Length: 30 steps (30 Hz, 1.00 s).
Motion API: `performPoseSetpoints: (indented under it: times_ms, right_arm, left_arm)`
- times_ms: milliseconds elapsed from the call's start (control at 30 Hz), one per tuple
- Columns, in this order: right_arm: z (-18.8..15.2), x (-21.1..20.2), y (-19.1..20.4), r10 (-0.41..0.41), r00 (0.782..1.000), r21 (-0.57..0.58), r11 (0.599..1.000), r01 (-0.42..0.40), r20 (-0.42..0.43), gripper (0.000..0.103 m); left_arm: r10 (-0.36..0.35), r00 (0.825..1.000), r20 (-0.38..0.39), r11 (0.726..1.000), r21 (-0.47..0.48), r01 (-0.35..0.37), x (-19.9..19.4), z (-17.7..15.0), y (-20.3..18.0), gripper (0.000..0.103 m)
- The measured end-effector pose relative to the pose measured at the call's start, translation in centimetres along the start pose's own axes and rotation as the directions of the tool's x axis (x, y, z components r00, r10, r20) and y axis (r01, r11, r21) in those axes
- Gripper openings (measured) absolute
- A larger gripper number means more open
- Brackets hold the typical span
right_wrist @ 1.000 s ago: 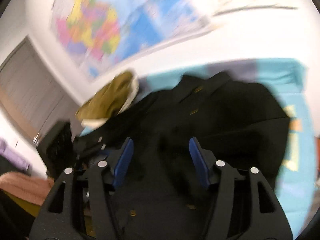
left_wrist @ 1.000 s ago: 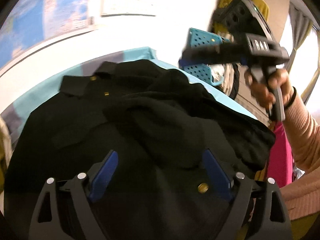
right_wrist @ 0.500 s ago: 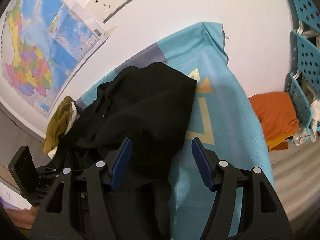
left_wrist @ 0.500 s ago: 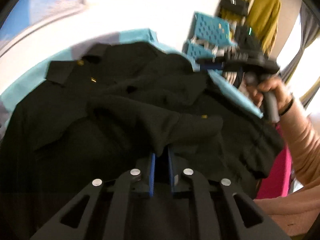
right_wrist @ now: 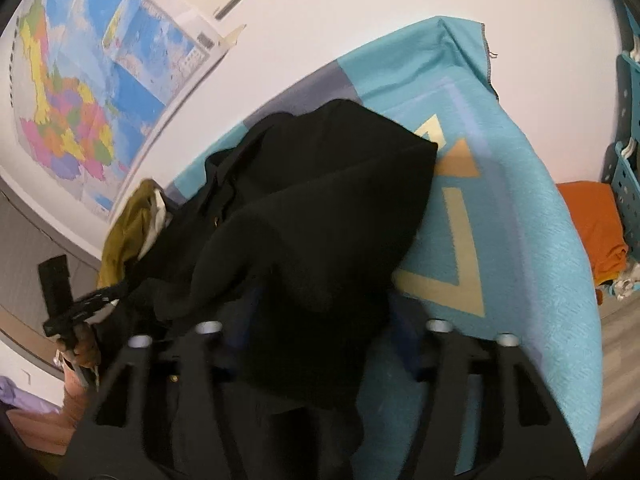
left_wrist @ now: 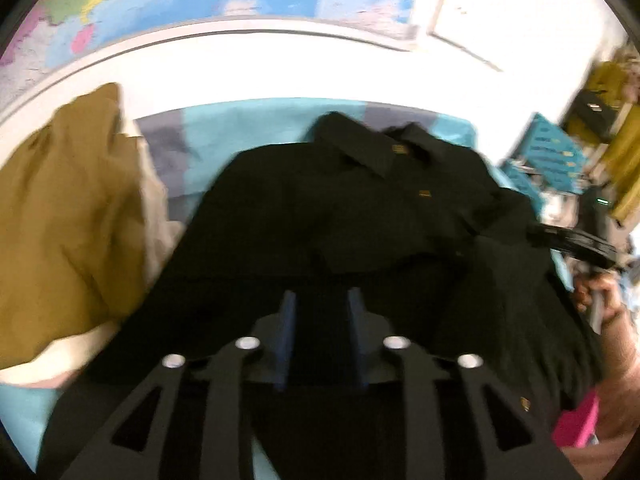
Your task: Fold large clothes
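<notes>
A large black collared garment (left_wrist: 360, 208) lies spread on the teal blanket (left_wrist: 248, 128), collar toward the wall. My left gripper (left_wrist: 320, 308) sits low over its near part, blue pads a narrow gap apart with dark cloth between them; the frame is blurred. In the right wrist view the same garment (right_wrist: 320, 200) is bunched, and a fold drapes over my right gripper (right_wrist: 324, 304), whose fingers stand wide apart around the cloth. The right gripper also shows at the far right of the left wrist view (left_wrist: 576, 240).
An olive and cream garment (left_wrist: 68, 216) is piled at the left of the blanket. Teal baskets (left_wrist: 552, 156) stand at the right by the wall. An orange cloth (right_wrist: 592, 224) lies on the floor beyond the blanket edge (right_wrist: 560, 216). A map (right_wrist: 80, 92) hangs on the wall.
My left gripper shut on a fold, then swung left and its pads parted slightly. My right gripper has lowered into the cloth, staying wide.
</notes>
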State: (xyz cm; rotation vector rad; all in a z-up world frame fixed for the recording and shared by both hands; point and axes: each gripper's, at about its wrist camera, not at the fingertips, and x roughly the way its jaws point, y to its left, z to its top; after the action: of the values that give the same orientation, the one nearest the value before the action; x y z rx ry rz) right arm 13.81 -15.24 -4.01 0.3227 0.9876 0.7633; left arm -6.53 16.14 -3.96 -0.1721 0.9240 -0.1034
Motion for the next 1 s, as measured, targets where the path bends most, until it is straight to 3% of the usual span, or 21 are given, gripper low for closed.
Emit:
performPoseSetpoints:
  times_ms: [33,67,200,267,367,400,433,467,500,533,600,700,733,800,833,900,967,1000]
  right_arm:
    - [0.0,0.0,0.0,0.004,1.0,0.0,1.0,-0.004,-0.001,0.032]
    - [0.0,-0.1,-0.1,0.011,1.0,0.0,1.0,-0.011,-0.002,0.024]
    - [0.0,-0.5,0.2,0.015,1.0,-0.019,1.0,-0.015,0.001,0.017]
    - [0.1,-0.4,0.2,0.013,1.0,-0.016,1.0,-0.013,0.005,0.015]
    - [0.1,-0.4,0.1,0.015,1.0,-0.007,1.0,-0.015,0.018,0.012]
    - [0.0,-0.4,0.1,0.021,1.0,-0.003,1.0,-0.021,0.021,0.011]
    - [0.0,-0.6,0.1,0.016,0.999,-0.003,1.0,-0.016,0.029,0.01]
    - [0.1,-0.8,0.0,0.014,0.999,-0.002,1.0,-0.014,0.037,0.008]
    - [0.1,-1.1,0.0,0.021,0.999,-0.002,1.0,-0.021,0.048,0.008]
    - [0.1,-1.4,0.0,0.021,0.998,0.003,1.0,-0.021,0.059,0.008]
    - [0.3,-2.2,-0.4,0.045,0.995,0.025,0.999,-0.047,0.087,0.007]
    - [0.5,-2.6,-1.1,0.036,0.993,0.047,0.998,-0.041,0.108,0.006]
    - [0.6,-2.6,-1.2,0.02,0.994,0.055,0.998,-0.026,0.11,0.006]
    - [0.6,-2.1,-2.1,0.002,0.996,0.092,0.996,-0.011,0.093,0.006]
    - [0.5,-1.9,-2.4,0.001,0.997,0.098,0.995,-0.009,0.084,0.006]
    - [0.3,-1.6,-2.3,-0.025,0.997,0.085,0.996,0.019,0.07,0.011]
    - [0.3,-1.9,-1.9,-0.049,0.996,0.088,0.995,0.042,0.073,0.02]
    - [0.4,-2.2,-1.7,-0.064,0.995,0.083,0.995,0.057,0.081,0.023]
  left_arm:
    - [-0.029,1.0,0.007,0.999,0.018,0.029,-0.4,-0.4,-0.7,0.062]
    - [-0.055,0.998,0.019,0.997,0.051,0.054,-0.9,-0.9,-1.3,0.065]
    - [-0.146,0.989,0.035,0.962,0.237,0.134,-2.0,-3.0,-5.9,0.087]
    - [-0.169,0.986,-0.003,0.938,0.307,0.162,-1.3,-3.8,-8.2,0.089]
    - [-0.134,0.989,-0.068,0.918,0.366,0.149,0.9,-5.0,-10.2,0.09]
    - [-0.104,0.989,-0.106,0.918,0.371,0.136,1.9,-5.3,-10.3,0.077]
    - [-0.112,0.982,-0.15,0.921,0.356,0.159,2.7,-5.3,-10.1,0.053]
    - [-0.139,0.974,-0.176,0.927,0.323,0.19,3.1,-4.9,-9.4,0.042]
    - [-0.14,0.976,-0.168,0.931,0.312,0.188,2.9,-4.5,-8.9,0.019]
    - [-0.109,0.985,-0.135,0.941,0.305,0.146,2.2,-3.5,-8.0,0.011]
    - [-0.079,0.994,-0.079,0.963,0.252,0.097,0.9,-1.7,-5.5,0.011]
    - [-0.098,0.995,-0.016,0.975,0.198,0.099,-0.6,0.7,-2.1,0.012]
    - [-0.067,0.998,-0.009,0.979,0.192,0.067,-0.3,1.3,-1.3,0.018]
    - [0.021,0.999,-0.038,0.987,0.161,-0.014,0.8,1.8,-0.1,0.046]
    - [0.017,0.998,-0.067,0.991,0.132,-0.008,1.4,1.7,0.6,0.057]
    - [-0.018,0.996,-0.087,0.995,0.099,0.026,2.3,1.6,1.0,0.058]
    - [-0.013,0.994,-0.104,0.995,0.097,0.023,2.9,1.2,0.9,0.071]
    - [-0.03,0.995,-0.099,0.994,0.1,0.04,3.1,1.1,0.5,0.073]
